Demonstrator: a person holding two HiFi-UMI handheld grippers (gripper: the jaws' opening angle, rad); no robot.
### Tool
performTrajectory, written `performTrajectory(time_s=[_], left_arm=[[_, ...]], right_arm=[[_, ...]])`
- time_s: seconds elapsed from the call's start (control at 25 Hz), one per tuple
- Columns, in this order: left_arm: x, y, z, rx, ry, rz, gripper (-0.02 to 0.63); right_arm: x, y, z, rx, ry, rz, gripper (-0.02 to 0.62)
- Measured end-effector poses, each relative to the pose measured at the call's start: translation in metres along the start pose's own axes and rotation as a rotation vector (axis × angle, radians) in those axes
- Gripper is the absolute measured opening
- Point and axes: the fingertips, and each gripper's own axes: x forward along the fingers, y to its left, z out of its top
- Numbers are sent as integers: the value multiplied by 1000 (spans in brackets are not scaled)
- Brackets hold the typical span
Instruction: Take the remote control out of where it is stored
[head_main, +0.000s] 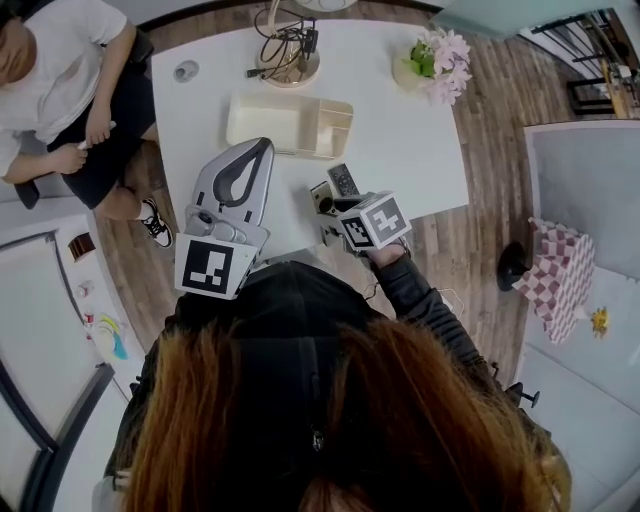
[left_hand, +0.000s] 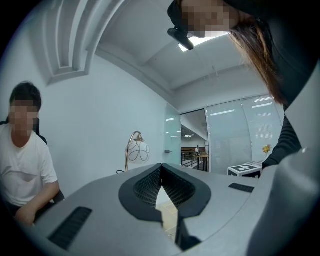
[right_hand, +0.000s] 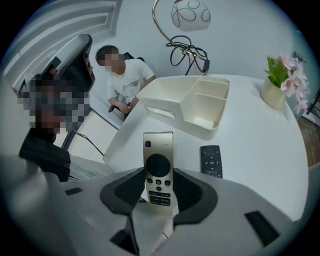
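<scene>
Over the near side of the white table (right_hand: 260, 145), the gold remote (right_hand: 158, 150) is already up and out. The right gripper (right_hand: 159, 172) has it clamped across its lower half, 1 pad on each long edge, buttons facing the camera and the top end sticking out past the jaws. It hangs in the air, well clear of the cream organizer tray (right_hand: 150, 102) further back. Both of the 2 compartments I can see into look empty.

There's also a black remote (right_hand: 211, 161) lying flat on the table between the tray and the gripper, nothing touching it. Can't say whether that one counts for the task or not.

The left gripper (left_hand: 161, 167) is closed up with nothing in it, pad tips touching, just parked off to the left side of the table.

So my read: the pulling-out step is basically done and we're in the carry or set-down part. Next move is probably to lower the gold remote onto a bare patch of table, likely beside the black one, get it flat, then let the jaws go. The grip is low on a long, slim body, so it could pivot if it's swung fast. I'd bring it down slow and only release once it's resting on the surface.
</scene>
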Motion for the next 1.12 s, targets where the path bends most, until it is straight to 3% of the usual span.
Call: performTrajectory(time_s=[0.28,0.64,1.12], left_arm=[[-3,10,-1,-8,1,28,9],[-2,14,-3,-14,-1,41,9],[-4,16,-4,-16,1,53,9]], right_arm=[[22,0,7,-19,50,9,186],[51,-11,7,35,92,1,183],[66,-14,7,59,94,0,181]])
